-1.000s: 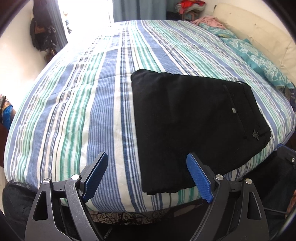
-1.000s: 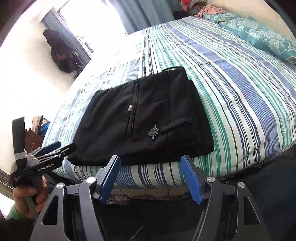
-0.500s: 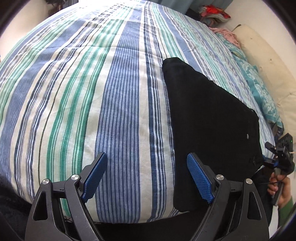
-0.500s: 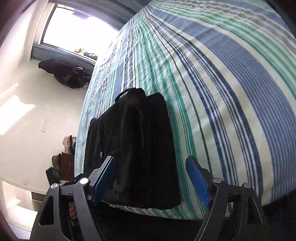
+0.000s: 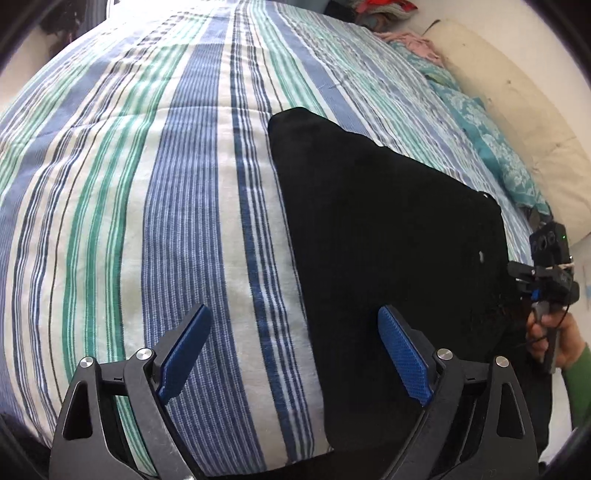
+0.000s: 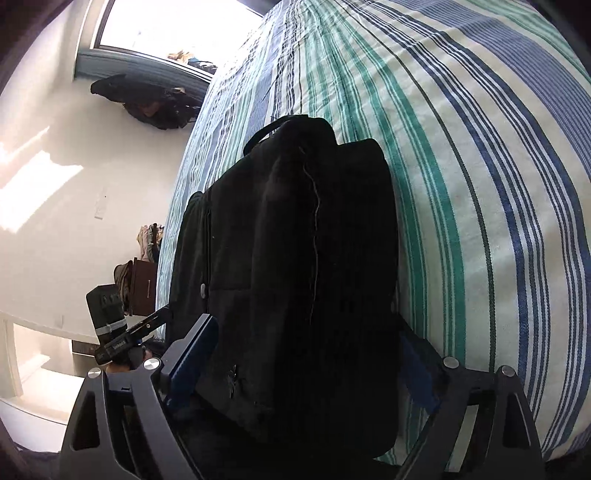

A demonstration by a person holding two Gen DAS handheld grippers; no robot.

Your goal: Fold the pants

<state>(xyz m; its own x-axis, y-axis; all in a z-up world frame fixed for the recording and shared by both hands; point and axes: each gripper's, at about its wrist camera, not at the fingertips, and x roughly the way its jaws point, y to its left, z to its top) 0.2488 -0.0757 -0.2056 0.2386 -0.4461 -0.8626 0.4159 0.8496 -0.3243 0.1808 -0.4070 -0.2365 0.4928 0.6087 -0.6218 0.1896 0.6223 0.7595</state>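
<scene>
The black pants (image 5: 388, 229) lie folded into a thick rectangle near the front edge of the striped bed (image 5: 147, 184). My left gripper (image 5: 295, 350) is open just above the bedspread, with its right finger over the left edge of the pants. My right gripper (image 6: 306, 365) is open around the near end of the folded pants (image 6: 295, 258); the cloth sits between its jaws and hides the right pad. The right gripper also shows in the left wrist view (image 5: 543, 280) at the far end of the pants. The left gripper shows in the right wrist view (image 6: 122, 332) at the left.
Teal patterned pillows (image 5: 491, 147) and a cream headboard (image 5: 517, 103) are at the right of the bed. A window (image 6: 166, 26), hanging dark clothes (image 6: 147, 99) and a wooden piece of furniture (image 6: 142, 288) stand beyond the bed's left side.
Both grippers have come down and forward to the two ends of the folded pants. The right gripper's jaws now straddle the near end of the stack. The pants have not moved.
</scene>
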